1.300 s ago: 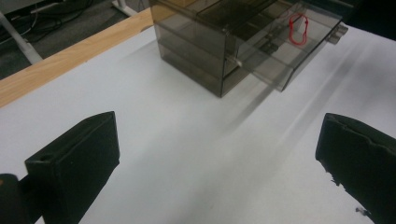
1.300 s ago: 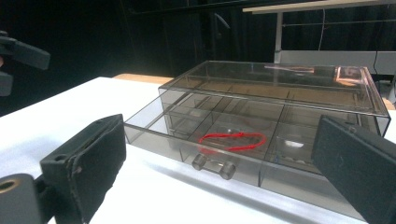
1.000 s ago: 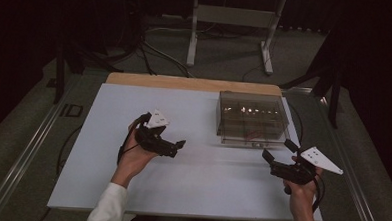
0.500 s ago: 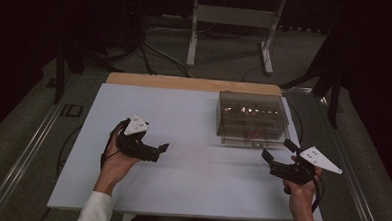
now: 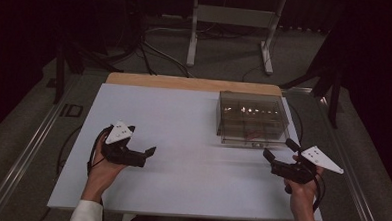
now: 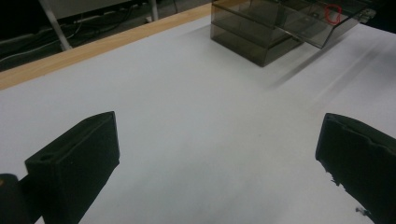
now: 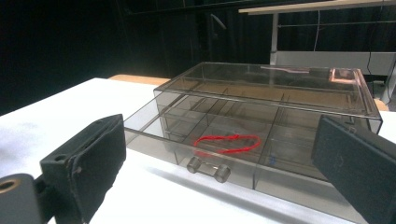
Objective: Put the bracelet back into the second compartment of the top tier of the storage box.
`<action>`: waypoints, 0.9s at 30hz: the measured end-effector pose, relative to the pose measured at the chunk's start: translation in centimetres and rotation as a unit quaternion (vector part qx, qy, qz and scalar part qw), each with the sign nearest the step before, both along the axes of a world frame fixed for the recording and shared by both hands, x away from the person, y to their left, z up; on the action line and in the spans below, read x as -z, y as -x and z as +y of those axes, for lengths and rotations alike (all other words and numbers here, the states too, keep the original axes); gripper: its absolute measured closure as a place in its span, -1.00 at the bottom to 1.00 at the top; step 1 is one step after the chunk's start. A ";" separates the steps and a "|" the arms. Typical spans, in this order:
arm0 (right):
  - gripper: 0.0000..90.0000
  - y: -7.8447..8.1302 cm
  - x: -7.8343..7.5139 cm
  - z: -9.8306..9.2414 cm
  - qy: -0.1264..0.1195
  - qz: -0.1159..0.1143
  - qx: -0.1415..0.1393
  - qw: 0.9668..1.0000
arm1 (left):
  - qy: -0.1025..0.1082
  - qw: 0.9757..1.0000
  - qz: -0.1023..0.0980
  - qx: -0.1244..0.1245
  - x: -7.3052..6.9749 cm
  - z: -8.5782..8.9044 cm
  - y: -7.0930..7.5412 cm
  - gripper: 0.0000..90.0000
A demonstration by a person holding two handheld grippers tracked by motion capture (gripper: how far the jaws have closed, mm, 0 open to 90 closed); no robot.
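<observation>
High view: saw one smoky clear box [image 5: 252, 118] sitting toward the far right of the white board [image 5: 183, 120], with its lower drawer [image 5: 253, 138] pulled partway out. Spotted two grippers. Left gripper [image 5: 149, 152] hovering over the near left of the board, well apart from the box, jaws spread, holding nothing. Right gripper [image 5: 277, 154] just in front of the drawer, jaws also spread and empty. Nothing between it and the drawer. Behind the table, a metal stand [image 5: 228, 22] and loose cables [image 5: 151, 48] on the floor.

Left gripper view: just bare board [image 6: 196, 116] between the wide-apart jaws, box [image 6: 261, 32] far off at top right, a wooden edge [image 6: 93, 46] running behind.

Right gripper view: looked straight at the open drawer [image 7: 210, 135]. One red loop [image 7: 227, 143] lying in a middle compartment, one clear knob [image 7: 208, 170] on the drawer front. Jaws wide on either side, not touching anything.
</observation>
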State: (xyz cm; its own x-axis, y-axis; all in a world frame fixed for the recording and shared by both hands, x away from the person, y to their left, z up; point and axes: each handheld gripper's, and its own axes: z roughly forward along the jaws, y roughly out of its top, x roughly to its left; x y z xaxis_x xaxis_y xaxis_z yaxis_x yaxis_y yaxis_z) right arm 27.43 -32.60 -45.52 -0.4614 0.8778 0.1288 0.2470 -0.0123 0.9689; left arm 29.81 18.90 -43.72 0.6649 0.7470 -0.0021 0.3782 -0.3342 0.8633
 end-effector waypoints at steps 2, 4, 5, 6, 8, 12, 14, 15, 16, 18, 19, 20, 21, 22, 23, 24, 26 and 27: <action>-0.93 0.0 0.0 0.0 0.001 0.001 0.002 1.000 | -0.001 1.000 0.000 -0.005 0.3 0.4 0.2 -0.97; -0.93 -0.1 0.0 0.1 0.002 0.003 0.003 1.000 | 0.002 1.000 -0.001 -0.008 0.6 0.8 0.5 -0.97; -0.92 -0.1 0.1 0.1 0.005 0.004 0.003 1.000 | 0.003 1.000 -0.002 -0.012 0.7 1.0 0.6 -0.97; -0.93 -0.1 0.1 0.2 0.006 0.005 0.003 1.000 | 0.005 1.000 -0.002 -0.015 0.9 1.2 0.6 -0.97; -0.92 -0.2 0.1 0.3 0.008 0.006 0.003 1.000 | 0.014 1.000 -0.004 -0.021 1.2 1.7 0.8 -0.97; -0.92 -0.2 0.2 0.4 0.012 0.012 0.007 1.000 | 0.028 0.999 -0.003 -0.024 1.7 2.1 1.0 -0.97; -0.92 -0.3 0.2 0.5 0.017 0.015 0.009 1.000 | 0.020 0.999 -0.003 -0.027 1.9 2.2 1.1 -0.97; -0.92 -0.3 0.2 0.5 0.018 0.016 0.009 1.000 | 0.023 0.999 -0.003 -0.028 2.0 2.3 1.1 -0.97; -0.92 -0.3 0.2 0.6 0.018 0.015 0.008 1.000 | 0.025 0.999 -0.003 -0.029 2.0 2.3 1.1 -0.97; -0.92 -0.3 0.2 0.7 0.022 0.017 0.009 1.000 | 0.024 0.999 -0.004 -0.030 2.1 2.4 1.2 -0.97; -0.92 -0.3 0.2 0.8 0.021 0.020 0.010 1.000 | 0.026 0.999 -0.004 -0.031 2.1 2.5 1.3 -0.97; -0.92 -0.3 0.2 0.9 0.022 0.024 0.012 0.999 | 0.027 0.999 -0.005 -0.033 2.0 2.5 1.3 -0.97; -0.92 -0.4 0.3 1.0 0.023 0.028 0.013 0.999 | 0.029 0.999 -0.005 -0.034 2.0 2.6 1.4 -0.97; -0.92 -0.4 0.4 1.1 0.025 0.030 0.012 0.999 | 0.030 0.999 -0.007 -0.034 2.0 2.6 1.4 -0.97; -0.92 -0.4 0.4 1.2 0.025 0.032 0.012 0.999 | 0.032 0.999 -0.008 -0.035 1.9 2.7 1.4 -0.97; -0.92 -0.4 0.5 1.3 0.025 0.034 0.013 0.999 | 0.033 0.999 -0.009 -0.036 1.8 2.7 1.4 -0.97; -0.92 -0.5 0.6 1.4 0.026 0.038 0.014 0.999 | 0.034 0.999 -0.011 -0.037 1.8 2.8 1.4 -0.97; -0.92 -0.5 0.6 1.5 0.028 0.038 0.017 0.999 | 0.034 0.999 -0.011 -0.036 1.8 2.8 1.4 -0.97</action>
